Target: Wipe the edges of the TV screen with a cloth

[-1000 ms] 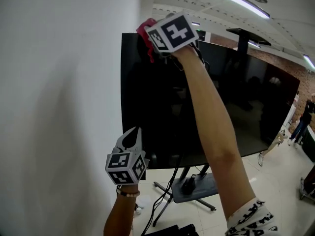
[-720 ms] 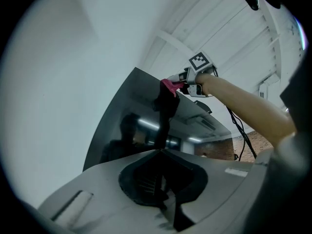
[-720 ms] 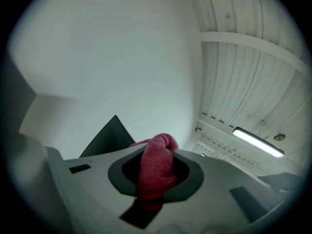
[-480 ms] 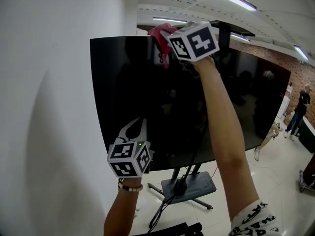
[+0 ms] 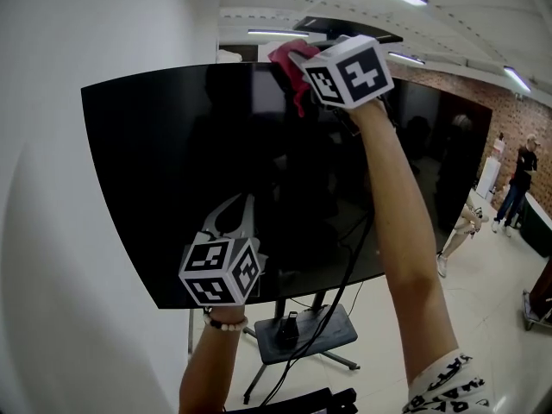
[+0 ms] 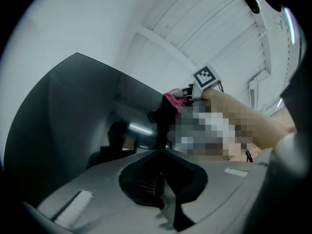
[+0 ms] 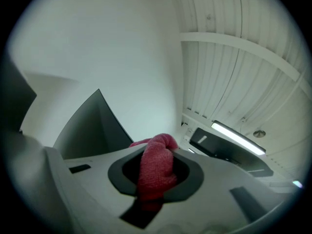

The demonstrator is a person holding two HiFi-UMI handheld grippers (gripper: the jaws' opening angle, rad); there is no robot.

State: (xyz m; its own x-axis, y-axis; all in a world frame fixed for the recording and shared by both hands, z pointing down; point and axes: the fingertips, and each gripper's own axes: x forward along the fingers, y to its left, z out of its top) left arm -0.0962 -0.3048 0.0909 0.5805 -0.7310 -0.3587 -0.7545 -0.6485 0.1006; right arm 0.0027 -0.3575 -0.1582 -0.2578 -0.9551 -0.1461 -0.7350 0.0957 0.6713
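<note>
Cloth [image 7: 156,172], red, pinched in the closed right gripper [image 5: 302,59] and held up at the top edge of the TV screen [image 5: 155,171], about mid-width. Left gripper [image 5: 235,222] sits low before the glass, jaws together on nothing. Advice: keep the wad on the rim with light, even pressure, run toward a corner, and keep hard plastic off the glass.

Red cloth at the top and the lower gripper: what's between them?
Only bare black TV screen lies between the cloth and the left gripper, with nothing on it; the head view shows this.
</note>
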